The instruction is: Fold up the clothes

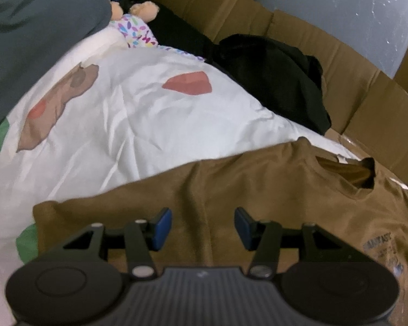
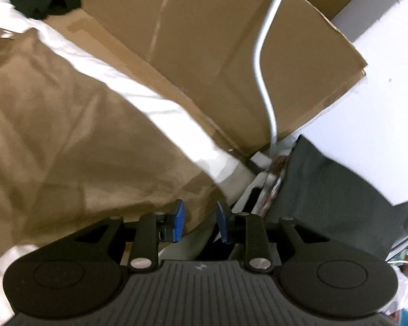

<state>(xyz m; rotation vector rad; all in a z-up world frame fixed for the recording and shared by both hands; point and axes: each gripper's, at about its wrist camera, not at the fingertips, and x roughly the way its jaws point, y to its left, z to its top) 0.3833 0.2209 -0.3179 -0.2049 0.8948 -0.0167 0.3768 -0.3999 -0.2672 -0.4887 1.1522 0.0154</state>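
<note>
the brown shirt (image 1: 231, 190) lies spread flat on the white bed sheet (image 1: 122, 122), ready to be folded. the left gripper (image 1: 203, 228) hangs right over it, its blue pads about half open with nothing between them. the right gripper (image 2: 200, 221) is by the shirt's edge, which lies just left of it. its pads are a little apart and hold nothing. cardboard (image 2: 217, 54) stands past both.

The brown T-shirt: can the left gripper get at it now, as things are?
Probably yes. The left gripper hangs open right over the brown T-shirt, which lies spread on the white bed cover, and nothing lies between them.
</note>
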